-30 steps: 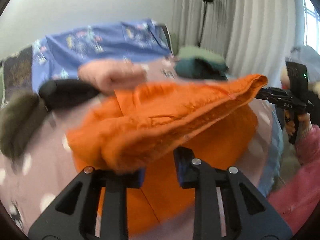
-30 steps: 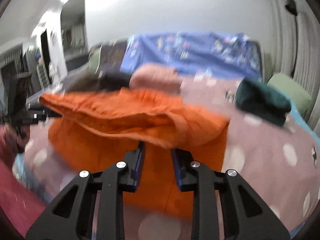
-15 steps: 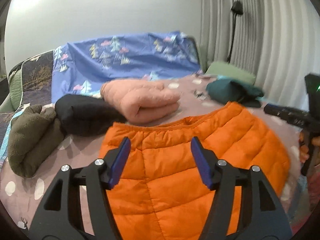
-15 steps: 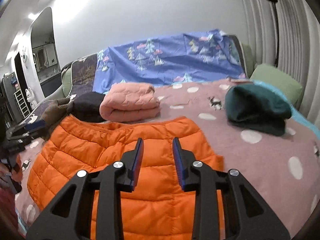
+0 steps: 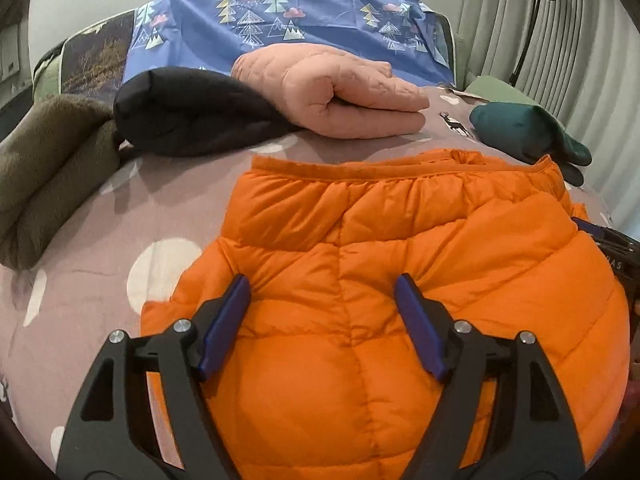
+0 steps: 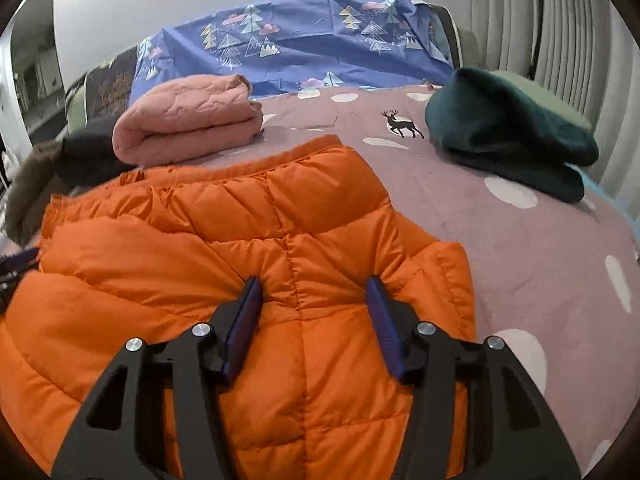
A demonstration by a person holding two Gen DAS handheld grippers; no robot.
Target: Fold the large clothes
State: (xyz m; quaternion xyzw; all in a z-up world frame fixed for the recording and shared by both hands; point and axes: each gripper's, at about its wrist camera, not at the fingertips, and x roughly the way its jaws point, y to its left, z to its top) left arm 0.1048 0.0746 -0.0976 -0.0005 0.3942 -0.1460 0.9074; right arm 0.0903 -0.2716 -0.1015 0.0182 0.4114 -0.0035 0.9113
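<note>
— While the orange quilted puffer jacket [image 5: 400, 260] lies spread flat on the mauve bedspread with white dots [image 5: 100, 220], where do the two tools stand?

— Both are over it. The left gripper [image 5: 322, 294] has its blue-padded fingers [image 5: 226, 320] well apart, jaws that have just been opening, and nothing is pinched between them; only the jacket's puffed panels show in the gap, underneath. The right gripper [image 6: 314, 298] stands the same way over the other half of the jacket [image 6: 240, 260], its jaws spread about halfway and also just opening, gripping nothing.

— Does either pad press into the fabric?

— I cannot tell whether the tips brush it; they clamp nothing.

— And beyond the fingertips?

— The jacket's hem edge runs across just ahead of both pairs of fingers. Farther ahead of the left fingers sit a folded pink quilted garment [image 5: 340, 96] and, touching it on the left, a rolled black fleece [image 5: 188, 116], with an olive-brown fleece bundle [image 5: 44, 168] far left. Ahead and right of the right fingers lies a folded dark green fleece [image 6: 508, 140]. A blue sheet printed with trees [image 6: 300, 48] covers the headboard behind everything.

— Is the other tool visible from either camera?

— Only a dark sliver at the right edge of the left view and at the left edge of the right view.
</note>
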